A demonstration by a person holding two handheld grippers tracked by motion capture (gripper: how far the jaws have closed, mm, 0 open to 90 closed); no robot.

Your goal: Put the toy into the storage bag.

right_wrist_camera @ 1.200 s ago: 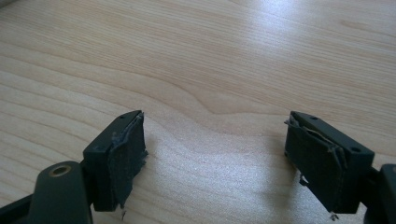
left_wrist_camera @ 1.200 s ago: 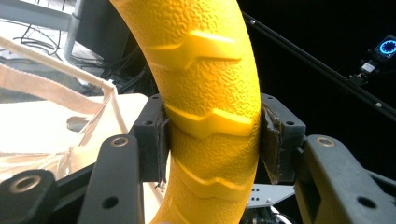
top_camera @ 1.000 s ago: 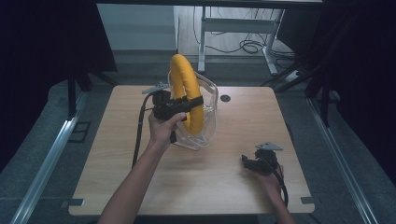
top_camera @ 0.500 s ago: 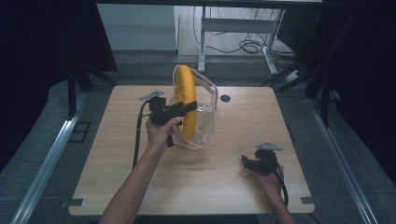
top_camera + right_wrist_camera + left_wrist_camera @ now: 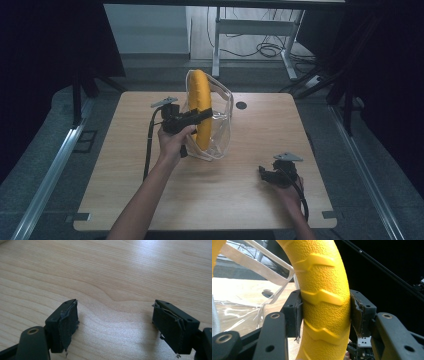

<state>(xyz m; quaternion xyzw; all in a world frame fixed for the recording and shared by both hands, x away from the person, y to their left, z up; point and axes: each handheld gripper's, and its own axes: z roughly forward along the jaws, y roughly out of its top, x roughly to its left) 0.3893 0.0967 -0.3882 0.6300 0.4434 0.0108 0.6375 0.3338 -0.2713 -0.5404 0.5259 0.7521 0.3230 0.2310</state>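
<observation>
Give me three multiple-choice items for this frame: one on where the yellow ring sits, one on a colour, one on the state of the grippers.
1. Where is the yellow ring?
A. flat on the table
B. upright, its lower part inside the clear bag
C. under the right gripper

2. What colour is the table top?
A. light wood
B. white
C. dark grey

3. How do the grippers stand?
A. both open and empty
B. right holds the ring
C. left gripper clamps the ring, right gripper open

Key: 1 B, the high view shows the ring standing in the bag. 2 A, wood grain shows. 3 C, the left fingers press the ring's sides; bare wood lies between the right ones.
</observation>
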